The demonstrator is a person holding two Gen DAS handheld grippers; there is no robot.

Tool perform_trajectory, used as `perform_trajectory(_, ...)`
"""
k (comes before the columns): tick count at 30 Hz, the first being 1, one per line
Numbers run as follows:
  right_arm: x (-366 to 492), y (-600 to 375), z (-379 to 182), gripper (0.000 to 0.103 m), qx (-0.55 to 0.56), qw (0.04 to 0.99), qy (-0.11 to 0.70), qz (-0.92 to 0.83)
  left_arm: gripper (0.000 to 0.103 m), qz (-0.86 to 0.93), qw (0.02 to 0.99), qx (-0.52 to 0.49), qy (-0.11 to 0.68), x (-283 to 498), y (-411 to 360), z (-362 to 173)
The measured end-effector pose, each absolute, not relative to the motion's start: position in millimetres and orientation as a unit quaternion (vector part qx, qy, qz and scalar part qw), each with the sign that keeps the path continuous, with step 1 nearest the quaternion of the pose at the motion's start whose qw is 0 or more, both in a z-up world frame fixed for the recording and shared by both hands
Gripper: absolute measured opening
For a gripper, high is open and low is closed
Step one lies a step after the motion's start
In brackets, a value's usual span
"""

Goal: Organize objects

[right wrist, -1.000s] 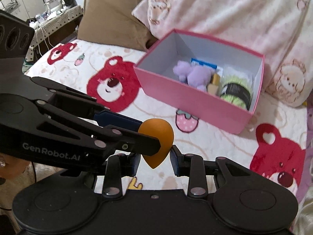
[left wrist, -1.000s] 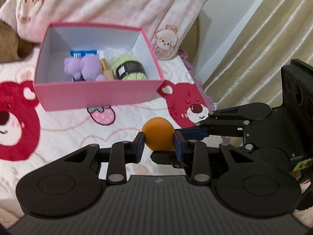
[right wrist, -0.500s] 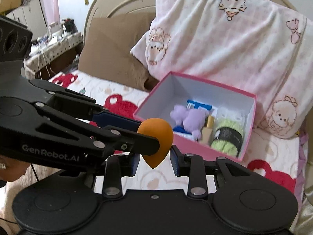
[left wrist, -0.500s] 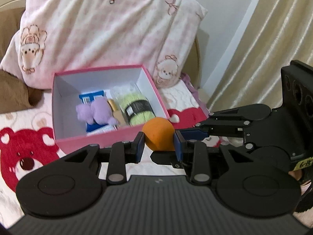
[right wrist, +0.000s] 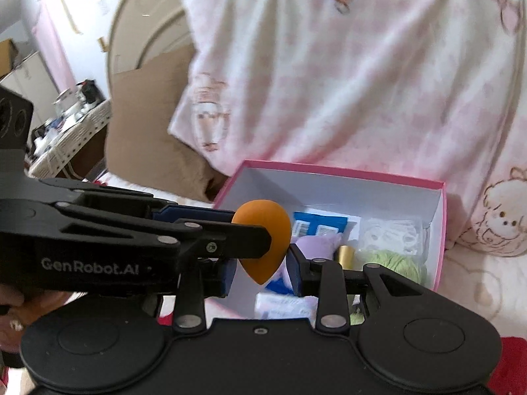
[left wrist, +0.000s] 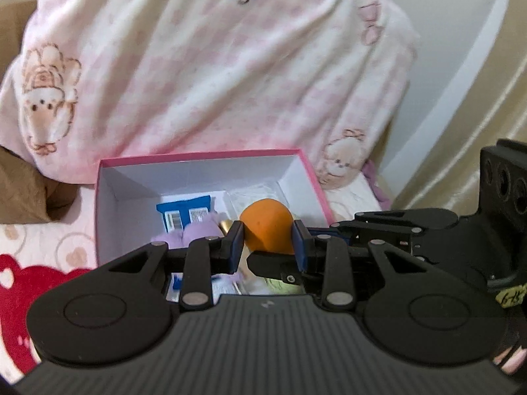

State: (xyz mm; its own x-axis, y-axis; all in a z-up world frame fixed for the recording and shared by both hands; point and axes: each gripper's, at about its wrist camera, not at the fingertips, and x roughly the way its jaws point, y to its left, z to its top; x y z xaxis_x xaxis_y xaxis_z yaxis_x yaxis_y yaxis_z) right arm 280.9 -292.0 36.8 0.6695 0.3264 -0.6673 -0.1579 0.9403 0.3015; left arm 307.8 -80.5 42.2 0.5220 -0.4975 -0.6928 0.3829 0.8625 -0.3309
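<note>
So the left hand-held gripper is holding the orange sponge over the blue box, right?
Not quite: the box is pink, as the right wrist view shows. The left hand-held gripper does hold the orange sponge over it.

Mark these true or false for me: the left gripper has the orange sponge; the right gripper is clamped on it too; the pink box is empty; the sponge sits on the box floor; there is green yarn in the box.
1. The left gripper is shut on the orange sponge. True.
2. The right gripper is clamped on it too. False: its fingers stand on either side of the sponge's tip with gaps showing.
3. The pink box is empty. False: it holds a purple plush, a blue packet and more.
4. The sponge sits on the box floor. False: it is held in the air over the open box.
5. Green yarn lies in the box. True.
</note>
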Motion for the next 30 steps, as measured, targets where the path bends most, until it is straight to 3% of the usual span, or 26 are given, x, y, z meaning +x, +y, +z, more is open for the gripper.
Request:
perform_trajectory(10,352,-316,-22,0.036,0.122,0.893,0.425,0.079,0.029,-0.22,0.857,-0.106,0.453,384,-101,-25)
perform_trajectory(16,369,-319,-53,0.036,0.103,0.884,0.453,0.054,0.028,-0.21,0.837,-0.18,0.473,406,-97,-69)
perform_trajectory(30,374,-327,-58,0.036,0.108,0.886,0.446,0.064,0.026,-0.181,0.853,-0.179,0.456,415,-91,-92)
